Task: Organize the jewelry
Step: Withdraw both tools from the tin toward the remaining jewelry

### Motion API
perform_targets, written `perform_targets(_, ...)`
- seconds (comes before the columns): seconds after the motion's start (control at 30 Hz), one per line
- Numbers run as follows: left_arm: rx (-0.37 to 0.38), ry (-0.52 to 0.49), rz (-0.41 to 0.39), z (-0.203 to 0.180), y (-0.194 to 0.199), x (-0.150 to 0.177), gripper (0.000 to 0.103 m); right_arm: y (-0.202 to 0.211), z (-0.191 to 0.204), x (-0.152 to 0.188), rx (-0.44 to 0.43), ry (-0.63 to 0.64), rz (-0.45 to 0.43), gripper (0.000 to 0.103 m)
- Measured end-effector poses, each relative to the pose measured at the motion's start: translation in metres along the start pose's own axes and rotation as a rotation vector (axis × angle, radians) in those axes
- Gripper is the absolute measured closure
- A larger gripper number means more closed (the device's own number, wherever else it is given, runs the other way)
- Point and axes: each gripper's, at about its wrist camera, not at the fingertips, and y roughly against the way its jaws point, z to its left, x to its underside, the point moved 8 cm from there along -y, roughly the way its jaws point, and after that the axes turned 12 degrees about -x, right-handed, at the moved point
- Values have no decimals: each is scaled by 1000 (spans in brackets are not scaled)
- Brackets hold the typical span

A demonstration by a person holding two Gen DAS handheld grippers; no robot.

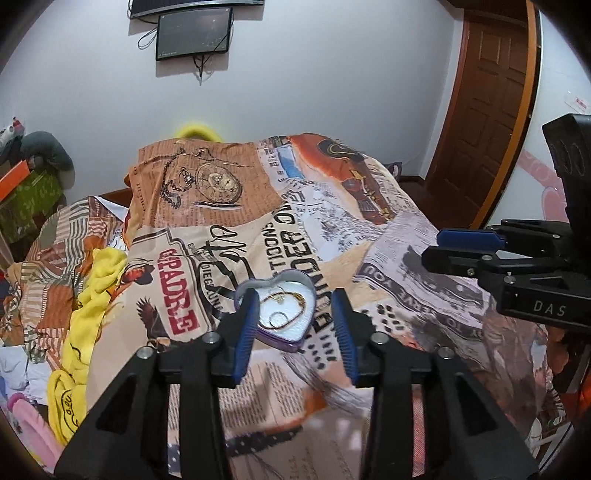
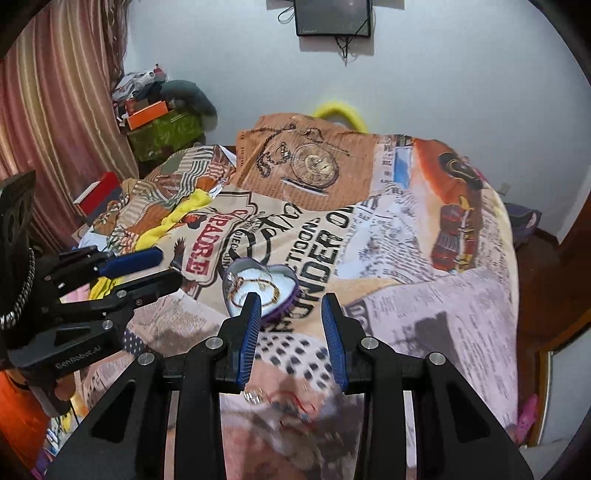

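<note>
A purple heart-shaped jewelry box [image 1: 282,308] lies open on the printed bedspread [image 1: 388,236], white-lined, with a gold chain [image 1: 291,295] and a ring [image 1: 276,316] inside. My left gripper [image 1: 297,325] is open and empty, just short of the box. My right gripper [image 2: 291,328] is open and empty, with the box [image 2: 260,286] at its left fingertip. A small silver ring [image 2: 253,397] lies on the bedspread below the right gripper, blurred. Each gripper also shows side-on in the other's view, the right one [image 1: 454,247] and the left one [image 2: 147,269].
Yellow cloth [image 1: 92,295] is bunched at the bed's left. Boxes and clutter [image 2: 162,122] are stacked in the far left corner by a curtain [image 2: 55,110]. A wooden door [image 1: 487,110] stands at the right. A monitor [image 1: 194,33] hangs on the wall.
</note>
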Motion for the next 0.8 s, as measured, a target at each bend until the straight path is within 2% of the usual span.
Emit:
perform_targets(0.17, 28, -13, 23, -16, 8, 16, 60, 18, -9, 20, 31, -1, -12, 65)
perform_targets(0.33, 54, -27, 70, -31, 2, 37, 60, 25, -21, 41, 38, -41, 1, 65)
perform_targets(0.53, 96, -66, 146, -54, -16, 65, 60, 22, -36, 71, 42, -82, 49, 65)
perform_targets(0.8, 124, -142, 191, -80, -34, 87, 61, 13, -47, 109, 40, -100, 122, 65)
